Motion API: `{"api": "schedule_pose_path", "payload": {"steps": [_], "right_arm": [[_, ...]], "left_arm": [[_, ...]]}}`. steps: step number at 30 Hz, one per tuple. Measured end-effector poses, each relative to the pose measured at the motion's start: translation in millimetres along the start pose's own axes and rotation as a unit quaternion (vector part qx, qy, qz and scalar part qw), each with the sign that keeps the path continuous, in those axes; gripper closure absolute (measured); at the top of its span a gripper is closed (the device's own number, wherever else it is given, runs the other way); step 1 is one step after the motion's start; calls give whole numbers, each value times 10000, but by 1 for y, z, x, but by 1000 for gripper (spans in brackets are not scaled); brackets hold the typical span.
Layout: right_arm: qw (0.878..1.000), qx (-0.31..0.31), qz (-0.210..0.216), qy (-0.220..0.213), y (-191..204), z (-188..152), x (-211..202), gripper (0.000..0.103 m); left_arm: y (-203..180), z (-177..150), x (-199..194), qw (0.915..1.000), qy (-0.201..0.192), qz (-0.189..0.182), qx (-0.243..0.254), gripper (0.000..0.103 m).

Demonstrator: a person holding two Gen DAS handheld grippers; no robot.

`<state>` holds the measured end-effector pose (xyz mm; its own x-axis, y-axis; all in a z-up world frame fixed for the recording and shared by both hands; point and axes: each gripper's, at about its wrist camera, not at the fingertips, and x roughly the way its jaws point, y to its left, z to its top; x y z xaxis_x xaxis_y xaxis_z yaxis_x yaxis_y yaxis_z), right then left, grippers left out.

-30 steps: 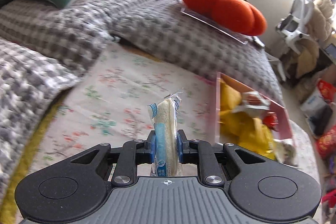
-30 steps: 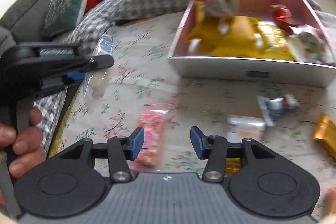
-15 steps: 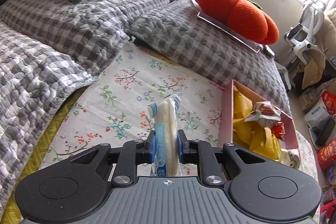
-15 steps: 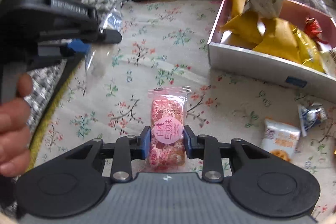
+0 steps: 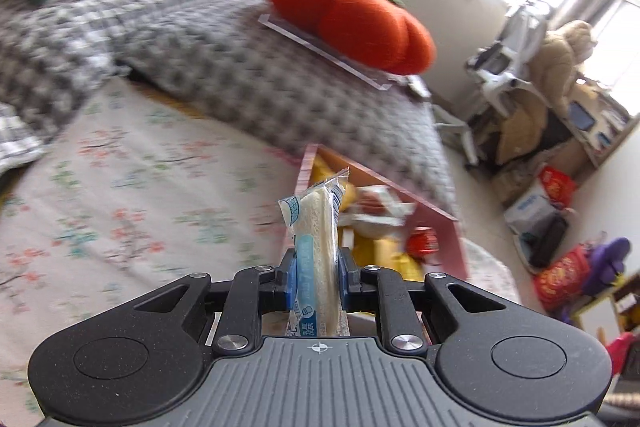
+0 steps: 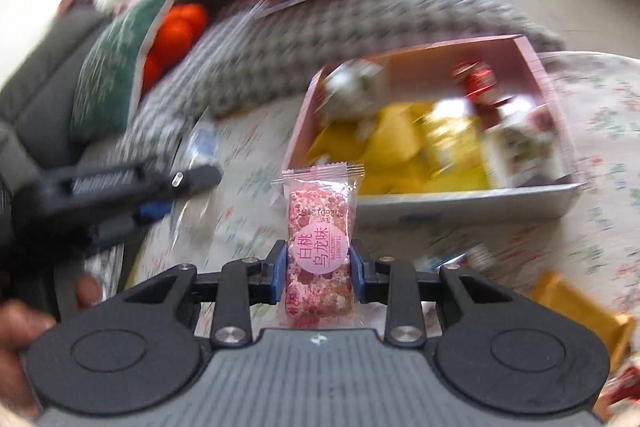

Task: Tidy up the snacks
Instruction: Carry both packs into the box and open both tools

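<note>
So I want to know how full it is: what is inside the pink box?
The pink box holds yellow packets, a red-wrapped snack and a pale crumpled packet, all blurred. They cover its floor, so anything beneath them cannot be seen.

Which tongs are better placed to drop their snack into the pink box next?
Probably the right tongs: their pink snack bar faces the pink box's open top. The left tongs grip a white-and-blue packet but view the box obliquely over its side wall.
</note>
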<state>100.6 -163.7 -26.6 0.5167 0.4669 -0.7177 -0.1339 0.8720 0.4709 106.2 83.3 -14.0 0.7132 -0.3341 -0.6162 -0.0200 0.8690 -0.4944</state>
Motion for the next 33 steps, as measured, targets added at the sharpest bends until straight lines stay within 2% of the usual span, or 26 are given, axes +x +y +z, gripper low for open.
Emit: {"api": "schedule_pose_path", "payload": {"steps": [5, 9, 13, 19, 23, 27, 30, 31, 33], "right_arm": [[9983, 492, -111, -297, -41, 17, -12, 74], [9960, 784, -143, -406, -64, 22, -5, 74], [9948, 952, -106, -332, -77, 29, 5, 74], [9940, 1040, 25, -326, -82, 41, 15, 74], [9946, 959, -96, -375, -81, 46, 22, 74], [9940, 944, -258, -497, -83, 48, 27, 74], [9935, 821, -300, -734, -81, 48, 22, 68], [9933, 792, -291, -790, -81, 49, 20, 60], [9928, 766, -294, -872, -79, 50, 13, 51]], "left_arm": [[-32, 0, 28, 9992, 111, -145, 366, 86], [-42, 2, 60, 9986, 400, -201, 283, 86], [-40, 5, 81, 9982, 529, -51, 273, 85], [-29, 16, 101, 9984, 461, 120, 308, 85], [-28, 17, 109, 9975, 383, 274, 521, 85], [-30, 17, 111, 9958, 305, 446, 738, 81], [-33, 20, 106, 9948, 199, 536, 840, 80], [-34, 20, 104, 9946, 182, 549, 858, 79], [-36, 21, 99, 9944, 163, 575, 874, 76]]}}
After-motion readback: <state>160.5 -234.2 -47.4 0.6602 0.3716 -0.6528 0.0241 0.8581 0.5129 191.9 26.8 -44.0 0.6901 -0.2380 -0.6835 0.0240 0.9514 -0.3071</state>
